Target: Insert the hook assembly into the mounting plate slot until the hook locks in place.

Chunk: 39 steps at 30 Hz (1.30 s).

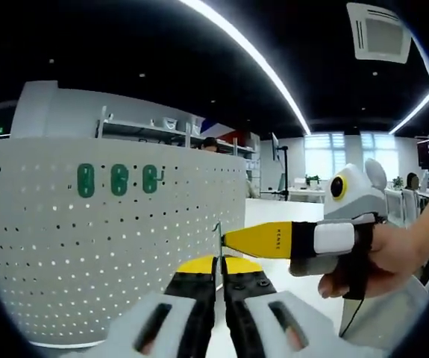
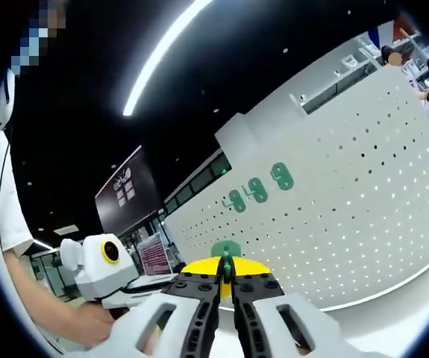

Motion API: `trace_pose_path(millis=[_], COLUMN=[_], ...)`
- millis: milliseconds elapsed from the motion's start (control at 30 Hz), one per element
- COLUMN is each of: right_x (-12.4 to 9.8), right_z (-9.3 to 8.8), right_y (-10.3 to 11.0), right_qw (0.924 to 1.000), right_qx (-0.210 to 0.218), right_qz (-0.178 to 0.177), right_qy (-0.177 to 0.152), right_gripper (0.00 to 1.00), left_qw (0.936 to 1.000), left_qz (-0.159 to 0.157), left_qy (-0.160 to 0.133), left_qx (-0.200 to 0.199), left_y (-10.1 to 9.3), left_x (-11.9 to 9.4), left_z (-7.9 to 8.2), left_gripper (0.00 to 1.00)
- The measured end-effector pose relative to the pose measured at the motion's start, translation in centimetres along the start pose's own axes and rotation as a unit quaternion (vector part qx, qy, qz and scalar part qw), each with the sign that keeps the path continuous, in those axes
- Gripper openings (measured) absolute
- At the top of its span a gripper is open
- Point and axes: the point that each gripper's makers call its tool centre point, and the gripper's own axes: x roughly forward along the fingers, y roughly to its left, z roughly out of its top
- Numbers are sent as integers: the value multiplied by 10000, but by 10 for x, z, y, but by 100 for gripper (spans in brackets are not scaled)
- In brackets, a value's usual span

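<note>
Hook assembly, green, sits pinched between the right gripper jaws, which are clamped together on it near the white pegboard. In the left gripper view, the left gripper jaws meet on a thin metal hook, the right gripper's yellow tip touching it. Three green hooks hang on the pegboard.

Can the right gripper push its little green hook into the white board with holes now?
Probably yes: the right gripper holds the small green hook piece, and nothing stands between it and the white perforated board.
</note>
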Motion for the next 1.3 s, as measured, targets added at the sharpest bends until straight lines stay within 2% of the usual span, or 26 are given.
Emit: trace_pose_path(millis=[133, 267, 367, 600, 900, 1300], right_x=[0, 0, 0, 2, 3, 1], right_z=[-3, -8, -4, -1, -3, -2], right_y=[1, 4, 2, 1, 2, 2], right_qw=[9999, 9996, 9995, 9999, 9995, 9995], right_qx=[-86, -224, -295, -121, -303, -281], right_qz=[-6, 42, -5, -2, -7, -20], right_qy=[67, 167, 90, 52, 103, 105], right_gripper=[2, 3, 2, 2, 2, 1], left_qw=[10000, 9999, 10000, 10000, 10000, 10000], left_qz=[27, 48, 19, 40, 30, 11], left_qy=[38, -50, -35, -6, -38, -19], left_qx=[-18, -82, 38, -57, -28, -69], left_y=[0, 2, 0, 1, 1, 1], left_x=[-1, -2, -1, -1, -1, -1], left_z=[-2, 2, 3, 2, 3, 3], left_gripper=[2, 2, 2, 2, 2, 2])
